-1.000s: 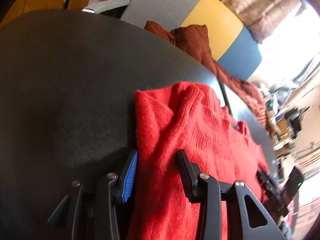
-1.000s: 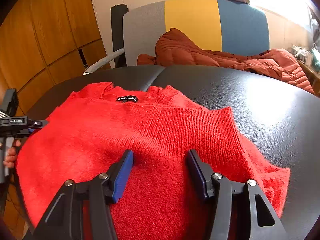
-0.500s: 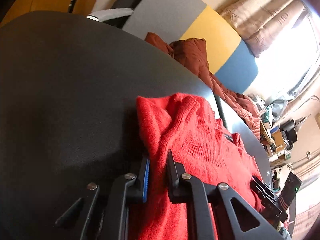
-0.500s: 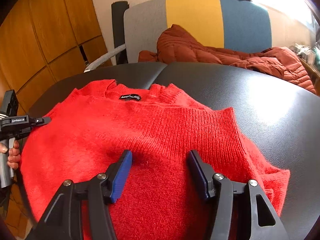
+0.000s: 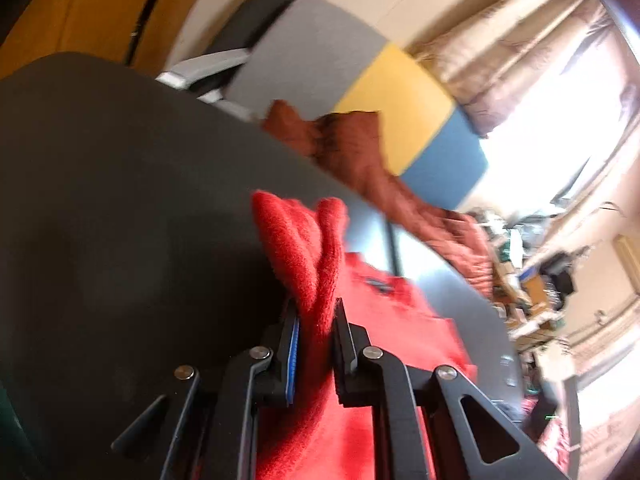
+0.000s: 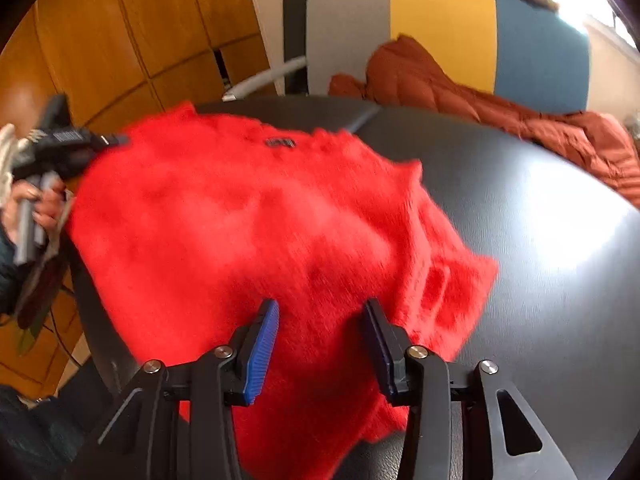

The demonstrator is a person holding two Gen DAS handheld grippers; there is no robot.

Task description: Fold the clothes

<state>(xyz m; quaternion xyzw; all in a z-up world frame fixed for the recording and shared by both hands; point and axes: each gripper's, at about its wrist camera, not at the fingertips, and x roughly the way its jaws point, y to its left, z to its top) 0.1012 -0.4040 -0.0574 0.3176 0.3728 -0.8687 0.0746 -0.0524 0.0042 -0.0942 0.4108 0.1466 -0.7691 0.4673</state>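
On the dark counter (image 6: 540, 208) our red sweater (image 6: 240, 220) lies mostly unfolded, left claw (image 5: 316, 336) pinching its raised edge, right claw (image 6: 320, 340) closing, pads half-wide astride the hem, folds remaining.

Both grippers — left gripper (image 5: 316, 344), right gripper (image 6: 320, 344) — are black linkages with silver screws; each nine-o'clock finger (image 6: 260, 354) carries a ribbed blue pad.
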